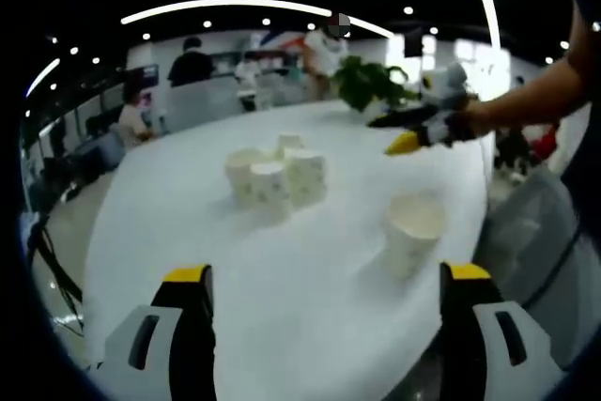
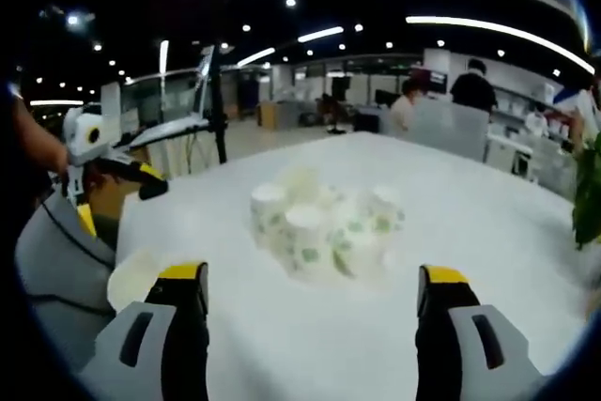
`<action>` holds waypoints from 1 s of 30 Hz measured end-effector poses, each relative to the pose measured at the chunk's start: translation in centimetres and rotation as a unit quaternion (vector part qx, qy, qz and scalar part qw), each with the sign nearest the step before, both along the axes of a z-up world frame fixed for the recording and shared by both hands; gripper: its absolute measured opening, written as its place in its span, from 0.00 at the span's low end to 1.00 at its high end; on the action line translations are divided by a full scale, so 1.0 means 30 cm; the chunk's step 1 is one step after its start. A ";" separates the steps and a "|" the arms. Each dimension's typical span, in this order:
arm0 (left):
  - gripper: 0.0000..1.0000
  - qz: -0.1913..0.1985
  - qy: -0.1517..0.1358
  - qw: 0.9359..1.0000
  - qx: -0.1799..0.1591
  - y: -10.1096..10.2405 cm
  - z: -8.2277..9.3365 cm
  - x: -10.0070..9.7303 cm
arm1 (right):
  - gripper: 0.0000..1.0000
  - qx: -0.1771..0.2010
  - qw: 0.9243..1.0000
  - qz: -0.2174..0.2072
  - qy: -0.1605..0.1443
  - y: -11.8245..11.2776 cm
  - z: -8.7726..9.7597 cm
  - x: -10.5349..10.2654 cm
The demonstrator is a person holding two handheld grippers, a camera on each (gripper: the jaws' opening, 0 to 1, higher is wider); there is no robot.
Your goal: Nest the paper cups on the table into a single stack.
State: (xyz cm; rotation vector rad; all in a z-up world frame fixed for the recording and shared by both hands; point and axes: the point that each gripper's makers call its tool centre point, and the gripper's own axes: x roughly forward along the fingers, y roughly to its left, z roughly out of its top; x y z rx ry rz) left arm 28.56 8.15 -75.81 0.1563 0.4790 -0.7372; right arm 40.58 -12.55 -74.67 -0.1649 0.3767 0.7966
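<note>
Cluster of paper cups [image 1: 275, 176] is standing upright mid-table, cups touching, with a single cup [image 1: 414, 230] sitting apart near the white table [image 1: 282, 307] edge. Left gripper [image 1: 329, 281] and right gripper [image 2: 313, 284] are both hovering jaws wide, holding nothing. Blurry, but the cluster is looking like five or six cups.

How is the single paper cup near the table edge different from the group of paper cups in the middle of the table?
The single cup stands alone near the table edge; the group of cups stands packed close together in the middle. The single cup looks plain in the left gripper view; the group of cups shows a green print in the right gripper view. All are pale, upright and open at the top.
</note>
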 end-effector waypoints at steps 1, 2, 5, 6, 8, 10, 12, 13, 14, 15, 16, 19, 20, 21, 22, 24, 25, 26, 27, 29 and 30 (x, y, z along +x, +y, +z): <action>0.98 0.000 0.001 1.000 0.000 0.000 0.000 -0.001 | 0.90 0.000 1.000 0.001 0.000 0.007 -0.004 0.009; 0.98 -0.001 0.001 1.000 0.001 0.001 0.000 -0.001 | 0.90 0.001 1.000 0.001 -0.001 0.013 -0.004 0.017; 0.98 -0.006 -0.003 1.000 0.008 0.004 0.001 -0.004 | 0.90 0.013 1.000 -0.005 0.002 0.034 -0.001 0.042; 0.98 -0.008 -0.003 1.000 0.012 0.009 -0.002 -0.003 | 0.89 0.017 1.000 -0.007 0.001 0.044 0.000 0.053; 0.98 -0.008 -0.004 1.000 0.015 0.015 -0.002 -0.001 | 0.89 0.019 1.000 -0.008 0.001 0.057 -0.001 0.064; 0.98 -0.005 -0.006 1.000 0.015 0.026 0.000 0.006 | 0.89 0.022 1.000 -0.007 0.000 0.076 -0.002 0.073; 0.98 -0.003 -0.007 1.000 0.015 0.032 0.001 0.012 | 0.88 0.022 1.000 -0.005 -0.001 0.092 -0.004 0.083; 0.98 -0.002 -0.010 1.000 0.017 0.037 0.002 0.016 | 0.87 0.021 1.000 -0.003 -0.001 0.101 -0.007 0.085; 0.98 0.000 -0.010 1.000 0.017 0.039 0.002 0.019 | 0.87 0.020 1.000 -0.002 -0.002 0.106 -0.009 0.088; 0.98 0.003 -0.010 1.000 0.015 0.043 0.004 0.023 | 0.87 0.016 1.000 -0.003 -0.007 0.108 -0.011 0.095; 0.98 0.005 -0.011 1.000 0.015 0.046 0.005 0.026 | 0.87 0.011 1.000 -0.003 -0.013 0.108 -0.013 0.102; 0.98 0.008 -0.014 1.000 0.013 0.054 0.008 0.036 | 0.87 0.012 1.000 -0.003 -0.012 0.115 -0.016 0.115; 0.98 0.009 -0.013 1.000 0.014 0.057 0.007 0.037 | 0.87 0.010 1.000 -0.003 -0.013 0.117 -0.018 0.118; 0.98 0.010 -0.014 1.000 0.015 0.060 0.006 0.040 | 0.87 0.009 1.000 -0.003 -0.015 0.120 -0.018 0.122; 0.98 0.009 -0.015 1.000 0.014 0.061 0.006 0.042 | 0.86 0.009 1.000 -0.003 -0.015 0.122 -0.019 0.126; 0.98 0.009 -0.015 1.000 0.012 0.063 0.008 0.046 | 0.85 0.011 1.000 -0.004 -0.015 0.127 -0.020 0.136; 0.98 0.010 -0.015 1.000 0.013 0.065 0.007 0.049 | 0.85 0.011 1.000 -0.004 -0.016 0.130 -0.019 0.139; 0.98 0.010 -0.015 1.000 0.015 0.066 0.006 0.050 | 0.84 0.011 1.000 -0.004 -0.016 0.135 -0.019 0.144; 0.98 0.010 -0.015 1.000 0.014 0.067 0.006 0.052 | 0.83 0.011 1.000 -0.004 -0.016 0.138 -0.020 0.147; 0.98 0.011 -0.016 1.000 0.012 0.067 0.008 0.059 | 0.82 0.011 1.000 -0.003 -0.016 0.145 -0.023 0.156; 0.98 0.011 -0.016 1.000 0.013 0.066 0.010 0.061 | 0.82 0.010 1.000 -0.003 -0.016 0.150 -0.023 0.159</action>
